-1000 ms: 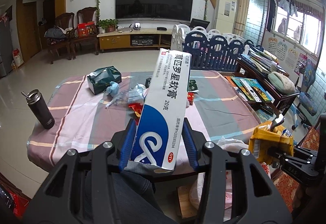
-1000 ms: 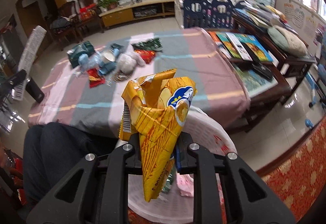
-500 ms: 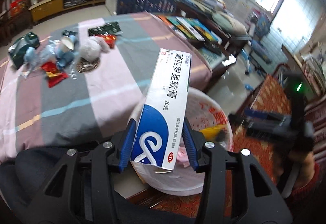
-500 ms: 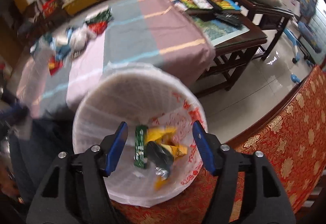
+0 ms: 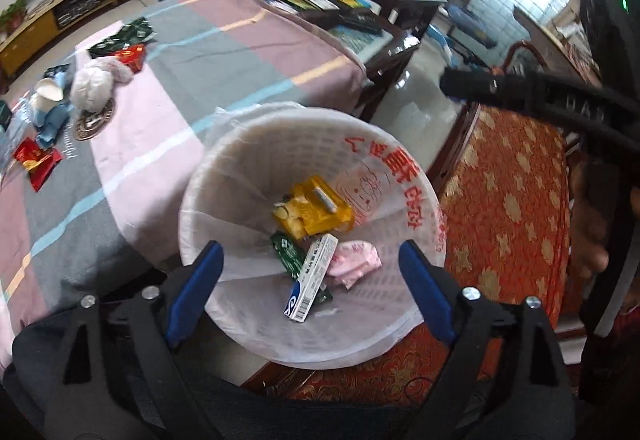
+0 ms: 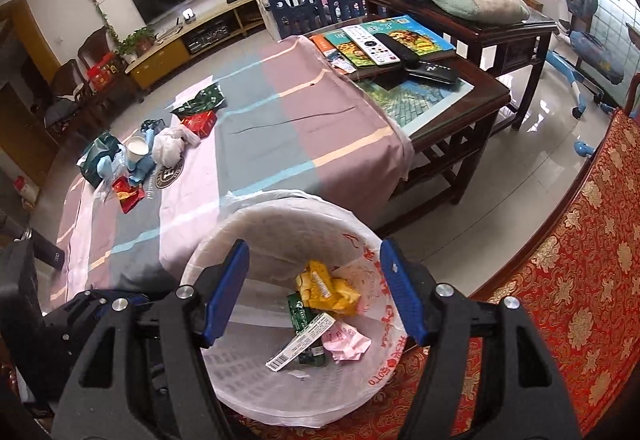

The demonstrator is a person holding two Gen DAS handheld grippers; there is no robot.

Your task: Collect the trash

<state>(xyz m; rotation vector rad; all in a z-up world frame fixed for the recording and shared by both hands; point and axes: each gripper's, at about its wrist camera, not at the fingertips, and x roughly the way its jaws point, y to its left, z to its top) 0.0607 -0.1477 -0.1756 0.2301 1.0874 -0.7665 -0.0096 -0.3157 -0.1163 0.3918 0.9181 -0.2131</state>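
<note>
My left gripper (image 5: 310, 288) has just been opening, and nothing is between its blue fingers. My right gripper (image 6: 314, 290) is apart too and holds nothing. Both hang over the white bin (image 5: 224, 180). The white box (image 5: 312, 282) lies in the bin beside the yellow bag (image 5: 316, 210). More trash (image 6: 168, 148) sits on the surface (image 6: 280, 128).

Bin (image 5: 224, 176) mouth open from above; table edge (image 5: 160, 176) crowds one side, red cushion (image 5: 508, 200) the other.
</note>
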